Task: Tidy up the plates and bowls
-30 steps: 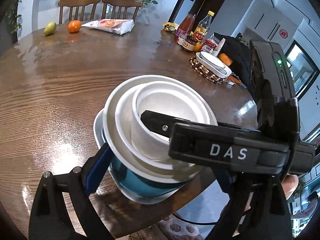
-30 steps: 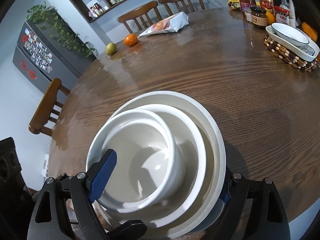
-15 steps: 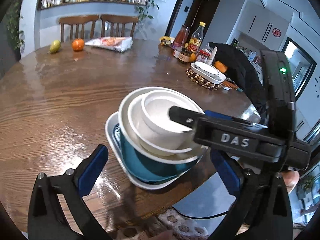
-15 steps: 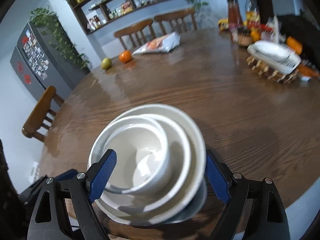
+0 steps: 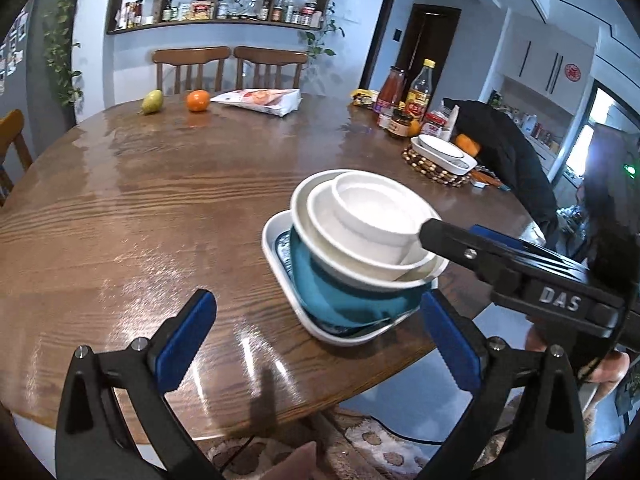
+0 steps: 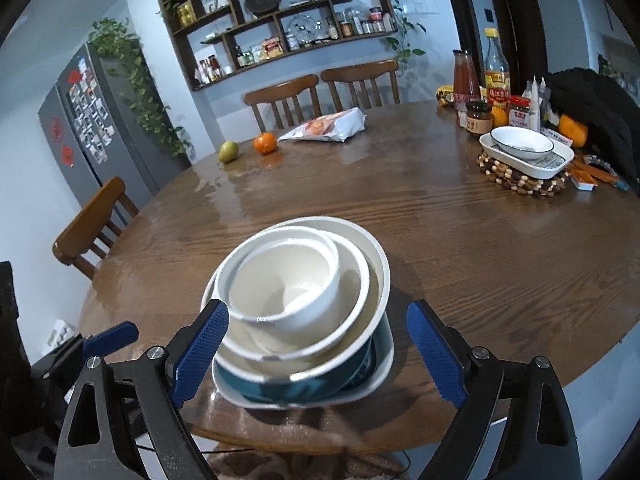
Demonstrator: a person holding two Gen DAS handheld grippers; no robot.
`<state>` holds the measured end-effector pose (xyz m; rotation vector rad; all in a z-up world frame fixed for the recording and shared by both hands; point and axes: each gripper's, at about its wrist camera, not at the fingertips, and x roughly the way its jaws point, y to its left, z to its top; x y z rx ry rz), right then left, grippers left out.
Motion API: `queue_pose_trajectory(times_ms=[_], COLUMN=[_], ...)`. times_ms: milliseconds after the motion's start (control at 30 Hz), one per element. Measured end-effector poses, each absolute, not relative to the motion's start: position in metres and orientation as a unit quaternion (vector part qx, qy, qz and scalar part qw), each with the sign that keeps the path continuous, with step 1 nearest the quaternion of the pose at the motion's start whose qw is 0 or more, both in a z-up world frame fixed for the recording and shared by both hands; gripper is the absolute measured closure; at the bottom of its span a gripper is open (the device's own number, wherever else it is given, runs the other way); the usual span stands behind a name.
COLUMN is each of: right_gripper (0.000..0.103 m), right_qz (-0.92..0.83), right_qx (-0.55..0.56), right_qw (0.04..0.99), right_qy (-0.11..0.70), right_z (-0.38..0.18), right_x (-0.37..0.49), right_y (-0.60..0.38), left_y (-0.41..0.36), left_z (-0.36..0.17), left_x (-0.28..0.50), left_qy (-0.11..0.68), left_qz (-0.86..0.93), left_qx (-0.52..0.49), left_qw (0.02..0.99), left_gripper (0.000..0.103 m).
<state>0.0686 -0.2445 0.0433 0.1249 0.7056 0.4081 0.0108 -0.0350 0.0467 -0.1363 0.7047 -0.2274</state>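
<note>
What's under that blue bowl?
The blue bowl sits in a white rectangular dish with a patterned bottom. Most of that bottom is covered.

Nested bowls (image 6: 298, 300) on wooden table (image 6: 460, 248)

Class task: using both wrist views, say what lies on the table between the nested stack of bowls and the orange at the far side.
Nothing: between the stack of bowls and the orange there is only bare, glossy table. The right wrist view shows it best.
</note>
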Motion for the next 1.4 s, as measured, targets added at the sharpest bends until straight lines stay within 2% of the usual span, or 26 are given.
queue_pose_trajectory(times_ms=[267, 1400], right_gripper=[0.006, 0.006], right_qz=[0.194, 0.184], right_qx=[0.044, 0.038], right_qw=[0.925, 0.919], right_qy=[0.322, 0.347], right_z=[0.035, -0.002], right_x=[0.045, 0.033], right_y=[-0.246, -0.266], left_y=[-0.032, -0.034], left_z=[0.033, -0.006], left_x=[0.000, 0.000], left_qy=[0.345, 0.391], left_qz=[-0.091, -0.034], left_qx=[-0.064, -0.036], left_qw=[0.932, 0.919], left_gripper=[0.001, 0.001])
